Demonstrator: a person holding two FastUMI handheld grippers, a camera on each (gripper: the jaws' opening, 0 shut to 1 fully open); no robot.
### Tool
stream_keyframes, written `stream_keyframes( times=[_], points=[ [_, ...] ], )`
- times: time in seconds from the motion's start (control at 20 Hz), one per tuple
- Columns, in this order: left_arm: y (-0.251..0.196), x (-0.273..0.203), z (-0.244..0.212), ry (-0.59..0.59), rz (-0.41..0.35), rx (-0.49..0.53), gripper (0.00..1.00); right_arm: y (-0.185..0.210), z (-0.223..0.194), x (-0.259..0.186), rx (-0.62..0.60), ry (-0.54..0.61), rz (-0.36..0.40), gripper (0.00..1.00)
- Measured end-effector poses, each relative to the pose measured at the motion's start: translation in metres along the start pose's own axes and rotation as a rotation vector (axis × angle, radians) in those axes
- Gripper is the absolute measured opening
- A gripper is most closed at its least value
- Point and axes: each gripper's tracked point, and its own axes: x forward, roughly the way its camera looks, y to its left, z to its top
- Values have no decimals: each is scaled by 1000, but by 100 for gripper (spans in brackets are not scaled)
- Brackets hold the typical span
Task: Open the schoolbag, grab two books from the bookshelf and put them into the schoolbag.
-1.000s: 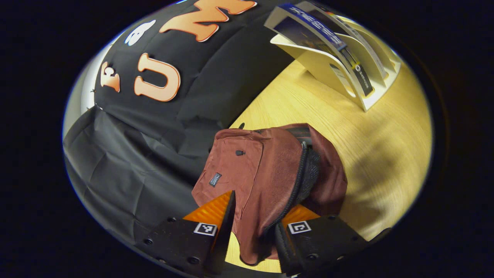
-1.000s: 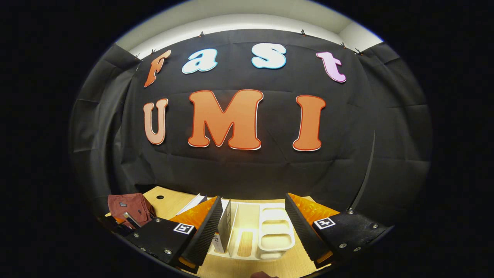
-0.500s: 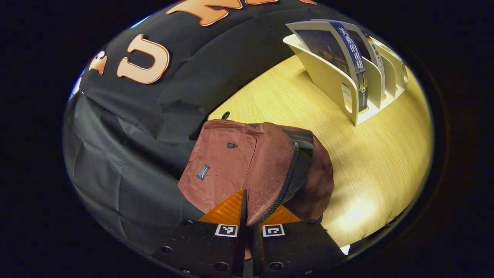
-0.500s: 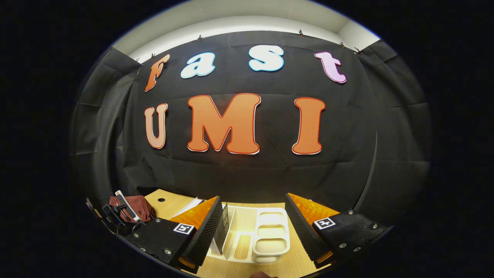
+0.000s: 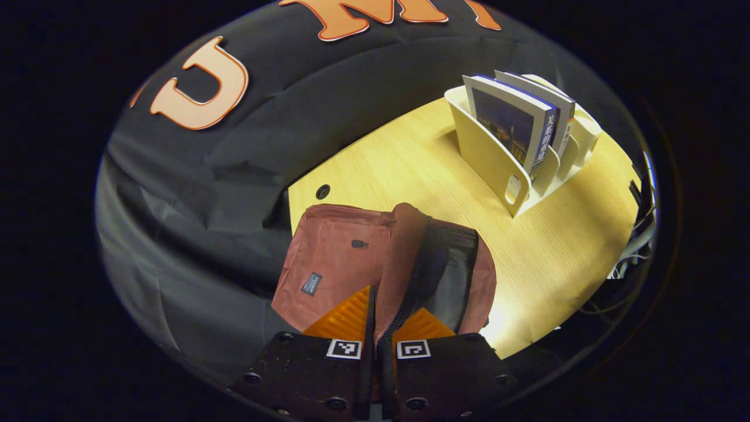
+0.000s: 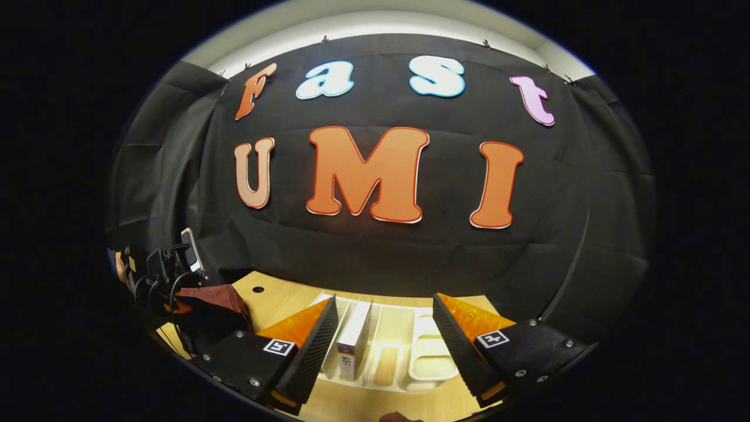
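**A:** So where are we at? We're looking along the left hand-held gripper (image 5: 377, 328) and its fingers are pinching together on the zipper edge of the schoolbag (image 5: 340, 258). The bag is sitting at the corner of the tabletop (image 5: 410, 170), right by the black cloth wall, and its mouth is gaping open, dark lining showing.

**B:** Yep, and we're seeing the bookshelf (image 5: 492, 158) well apart from the bag, farther along the tabletop. Two books (image 5: 515, 126) are standing in its slots, leaning a bit.

**A:** And the right hand-held gripper (image 6: 384, 340)?

**B:** We're holding it over the bookshelf (image 6: 422, 357) with its fingers spread wide, gripping nothing. One book (image 6: 354, 337) is standing in a slot just beside its left finger; we can't tell if they're touching. The slots under the right finger are holding nothing.

**A:** From that side we're also catching the schoolbag (image 6: 214, 302) off to the left, with the left hand-held gripper (image 6: 170, 266) sitting above it, cables hanging off it.
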Motion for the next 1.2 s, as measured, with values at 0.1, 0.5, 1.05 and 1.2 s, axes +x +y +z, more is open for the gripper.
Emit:
stream_keyframes(
  times=[0.1,0.5,1.05,1.2],
  points=[
    [12,-1,4,0,-77,44,8,25,7,3,-17,30,-17,96],
    [56,0,29,-30,-318,114,8,117,13,45,-112,232,-10,97],
    [71,3,48,-13,-368,171,8,128,-83,120,53,846,82,99],
    [68,10,50,4,-378,150,8,122,-105,136,39,954,77,99]
  ],
)
